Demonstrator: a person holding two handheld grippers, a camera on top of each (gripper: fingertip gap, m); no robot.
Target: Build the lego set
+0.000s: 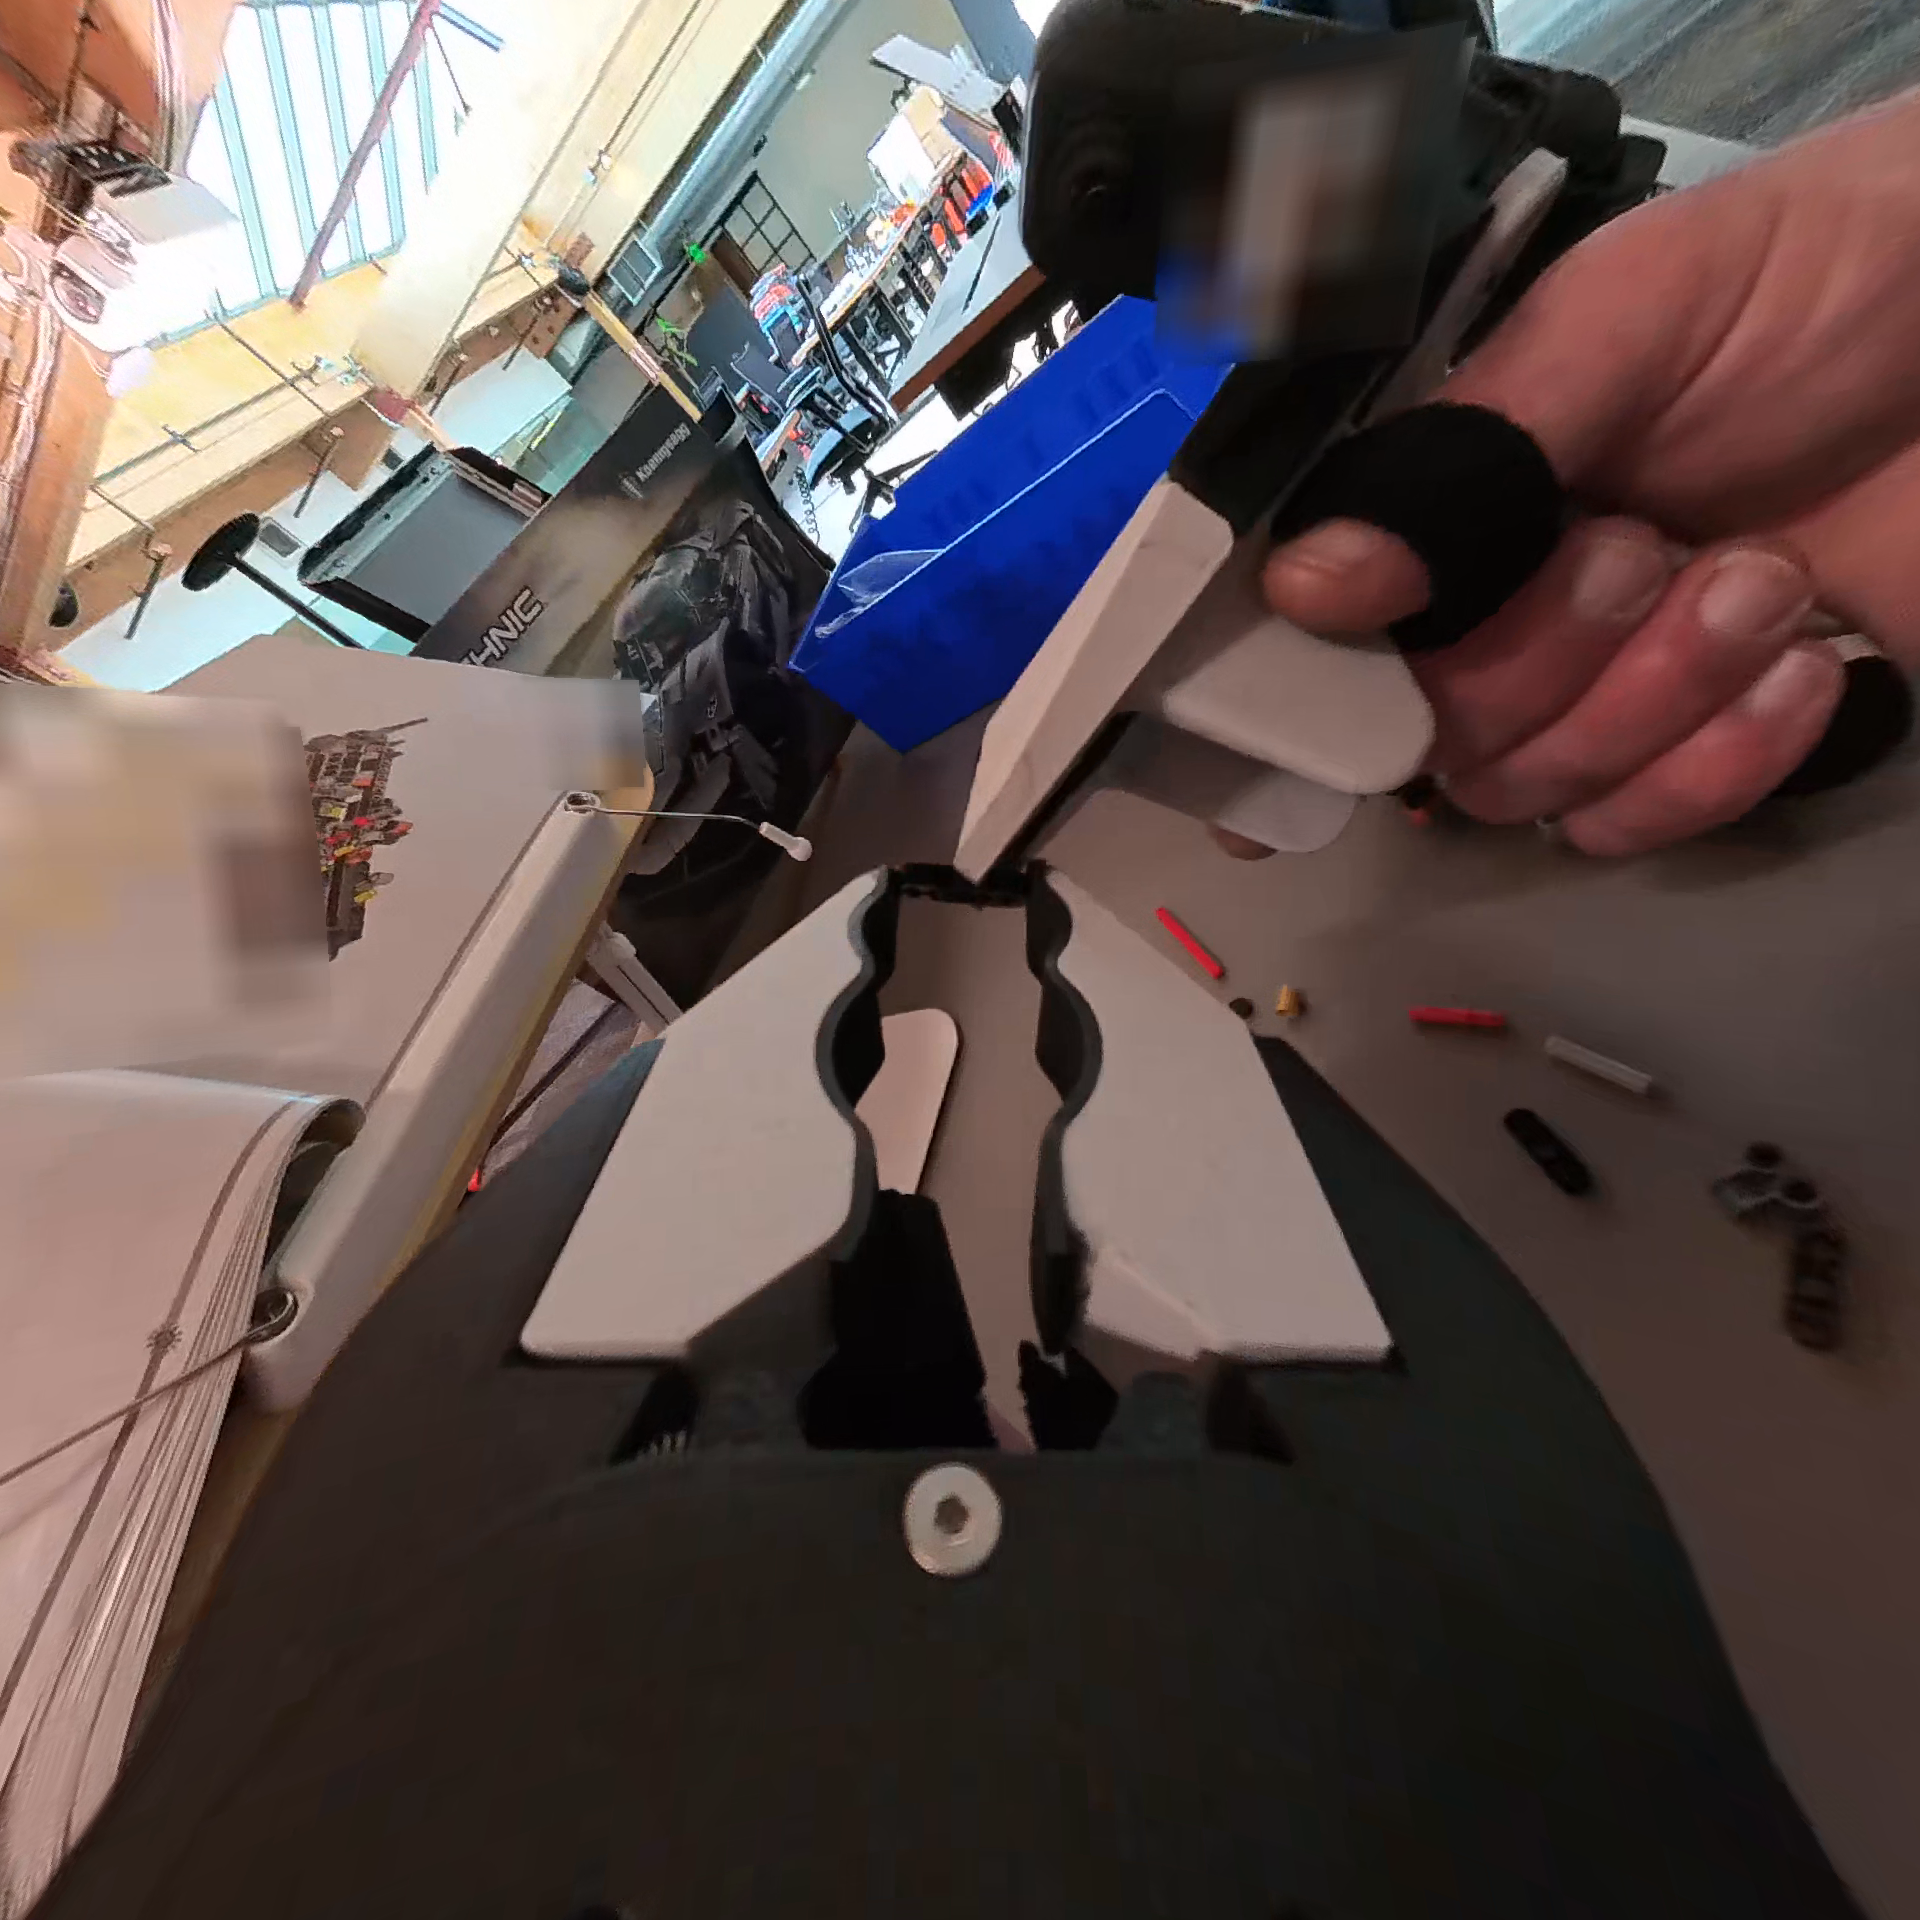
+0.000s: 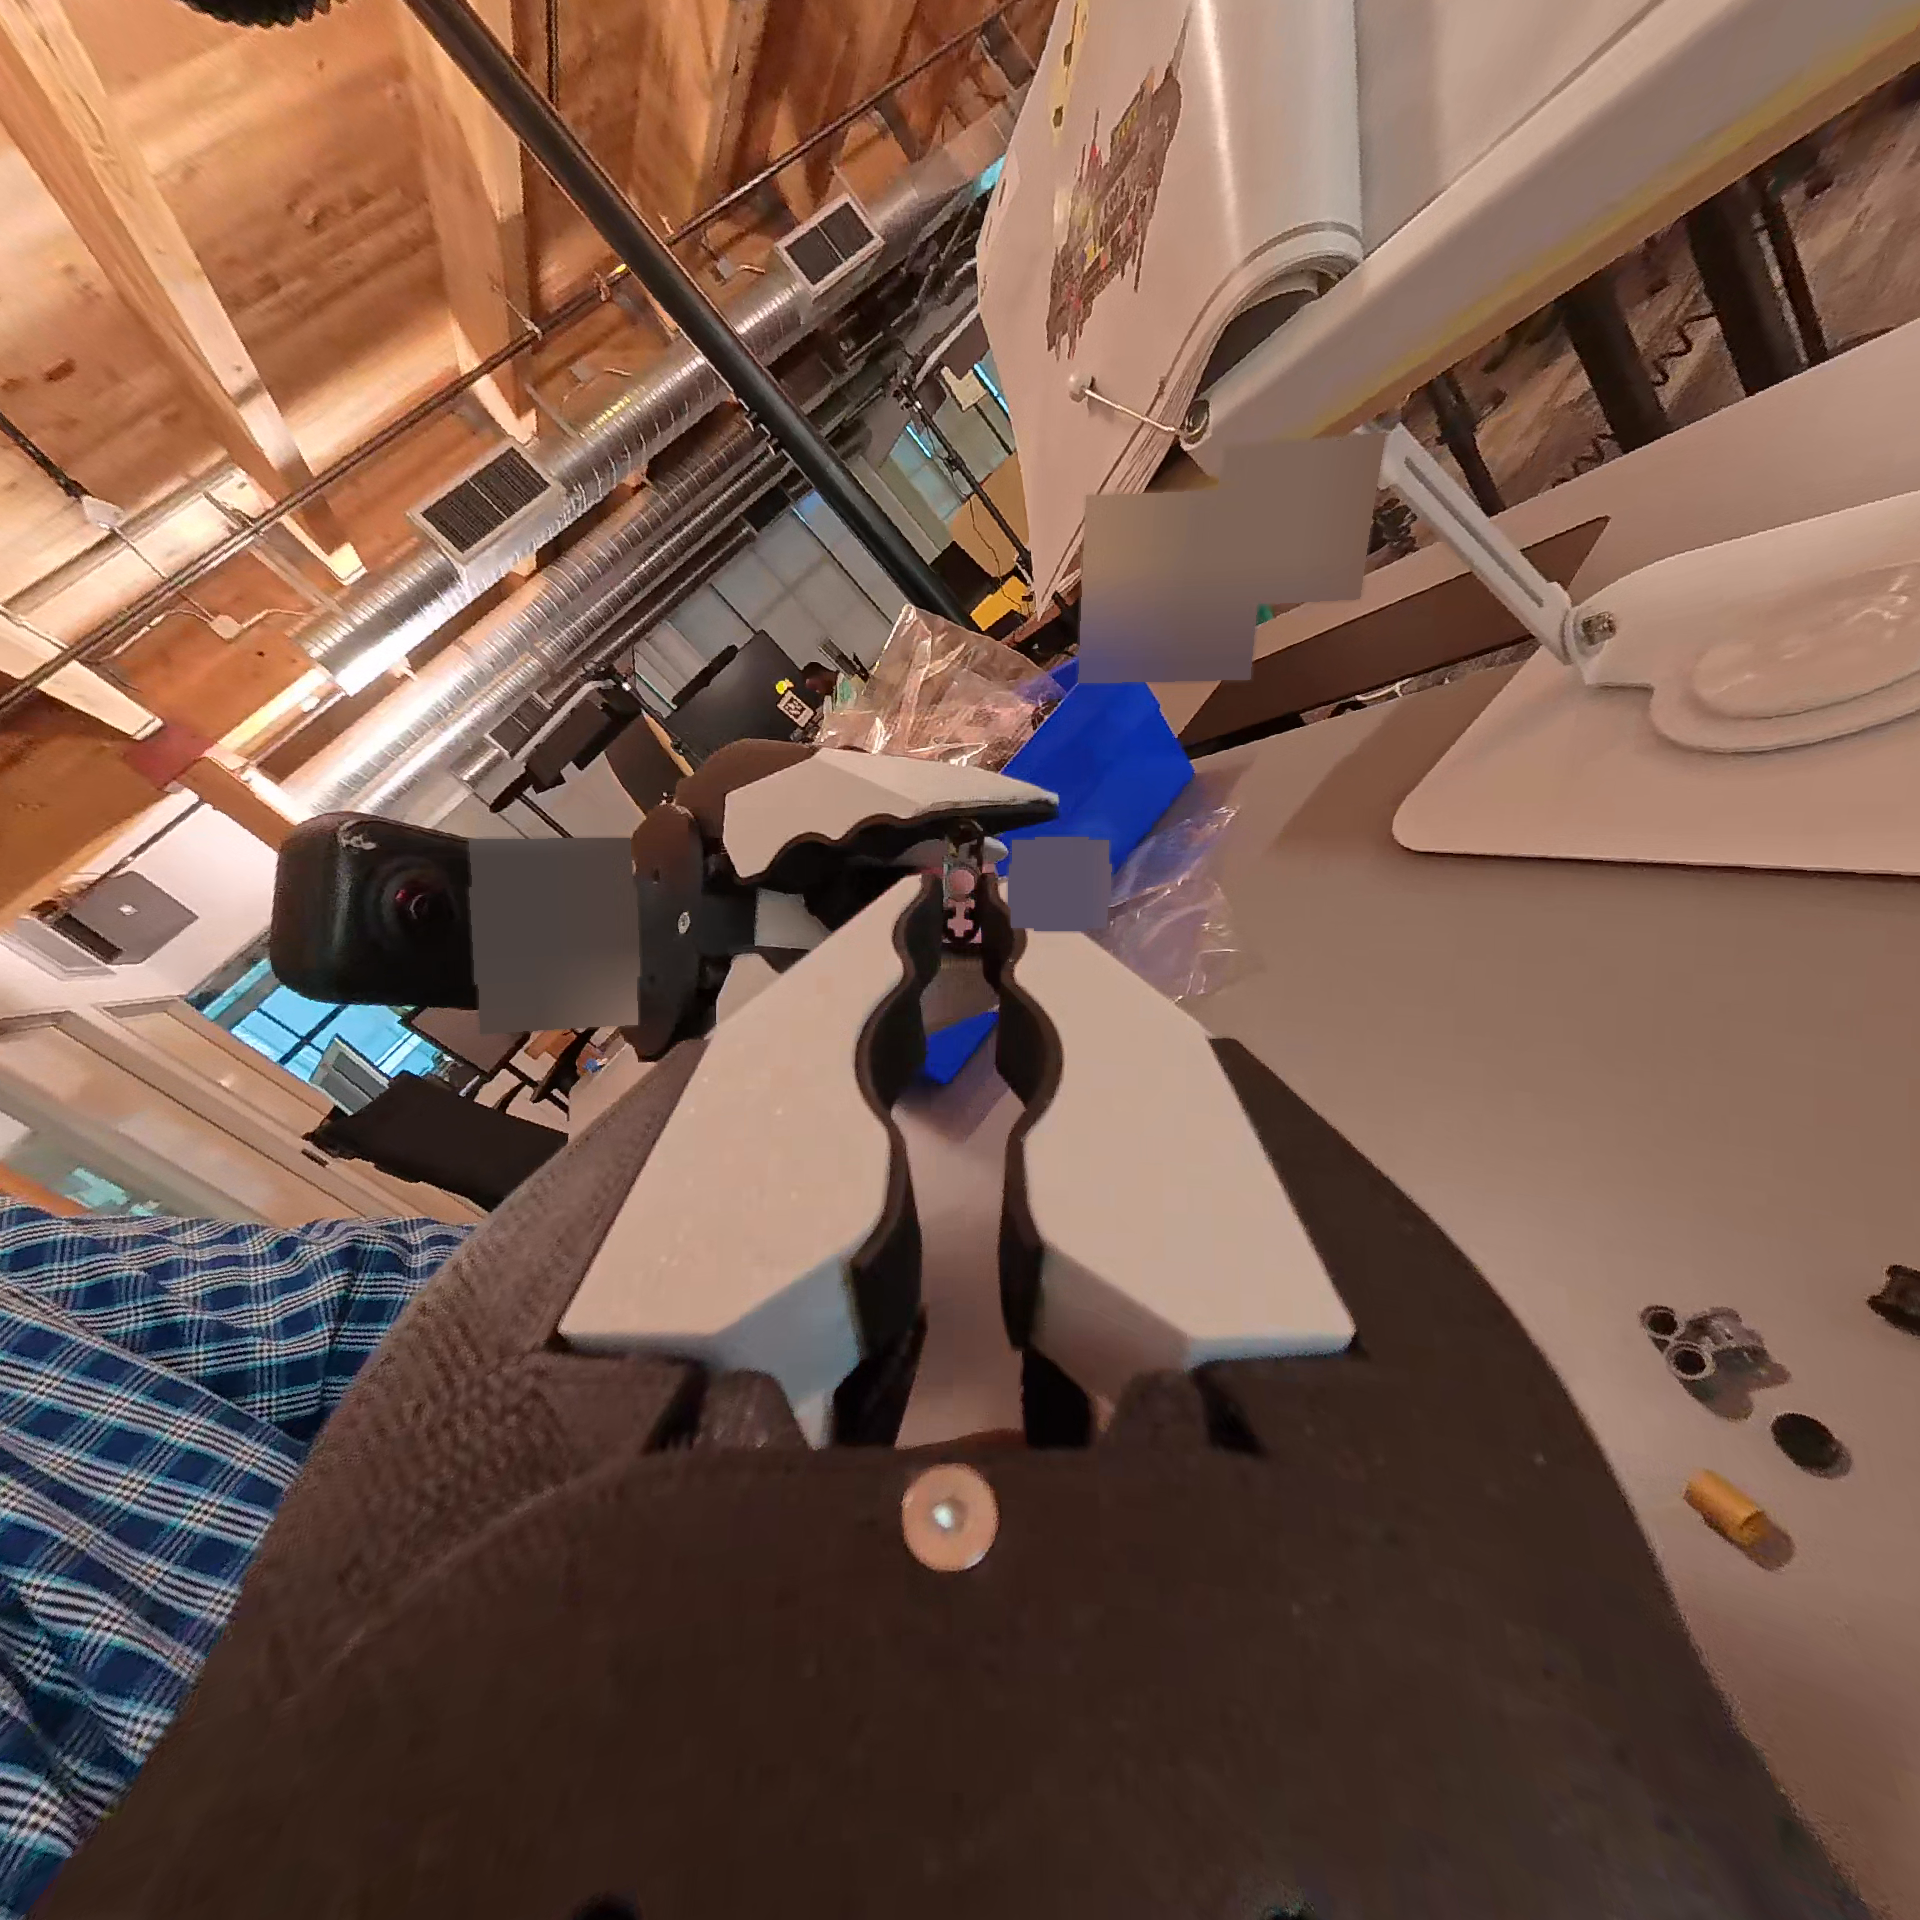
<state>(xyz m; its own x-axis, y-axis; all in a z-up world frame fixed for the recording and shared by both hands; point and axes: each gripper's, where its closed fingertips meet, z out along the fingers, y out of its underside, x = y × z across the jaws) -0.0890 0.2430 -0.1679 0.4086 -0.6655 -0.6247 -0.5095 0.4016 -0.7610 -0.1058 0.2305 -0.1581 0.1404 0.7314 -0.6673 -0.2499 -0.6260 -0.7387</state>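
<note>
My left gripper [image 1: 964, 885] is shut on a small black lego piece [image 1: 951, 889] pinched at its fingertips, above the grey table. My right gripper [image 2: 961, 906] is shut on the same small piece [image 2: 958, 914], which shows a pale cross-shaped hole in the right wrist view. The two grippers meet tip to tip. The right gripper [image 1: 997, 864] comes in from the upper right in the left wrist view, held by a hand [image 1: 1662, 540]. The left gripper [image 2: 987, 826] comes in from the left in the right wrist view.
Loose parts lie on the table to the right: red axles [image 1: 1190, 940], a grey axle [image 1: 1595, 1065], a tan piece [image 2: 1725, 1522] and a grey connector [image 2: 1704, 1361]. A blue bin [image 1: 987, 582] stands behind. An instruction booklet [image 1: 364, 831] sits on a white stand [image 2: 1662, 769] at the left. Less than 4 cm separates the two grippers' tips.
</note>
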